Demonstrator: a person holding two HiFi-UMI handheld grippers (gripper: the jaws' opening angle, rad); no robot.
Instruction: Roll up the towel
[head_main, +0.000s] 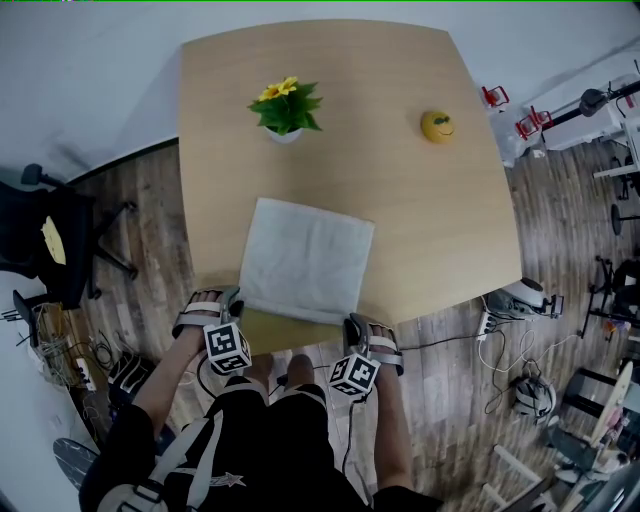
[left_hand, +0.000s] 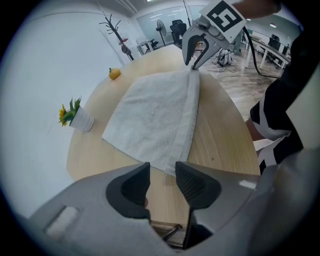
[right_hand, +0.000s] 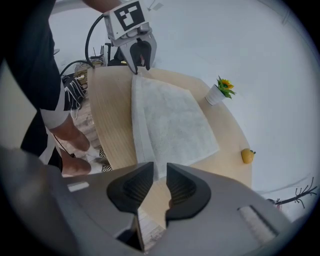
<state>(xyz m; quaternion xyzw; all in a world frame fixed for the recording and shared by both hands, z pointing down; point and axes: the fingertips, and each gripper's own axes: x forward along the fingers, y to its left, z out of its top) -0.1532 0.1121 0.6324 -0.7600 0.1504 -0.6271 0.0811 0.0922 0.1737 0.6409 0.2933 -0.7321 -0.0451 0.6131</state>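
Down at the table's (head_main: 440, 220) near edge, the left gripper (head_main: 233, 298) has its jaws wide apart and empty, just off the towel's (head_main: 305, 258) left corner. The towel lies flat, its near edge folded over in a narrow band. The right gripper (head_main: 353, 325), jaws partly apart, grips nothing at the other corner.

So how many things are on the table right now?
3. A white towel lies spread at the near edge, a potted yellow flower stands far left, and a small yellow round thing sits far right. Nothing looks hidden.
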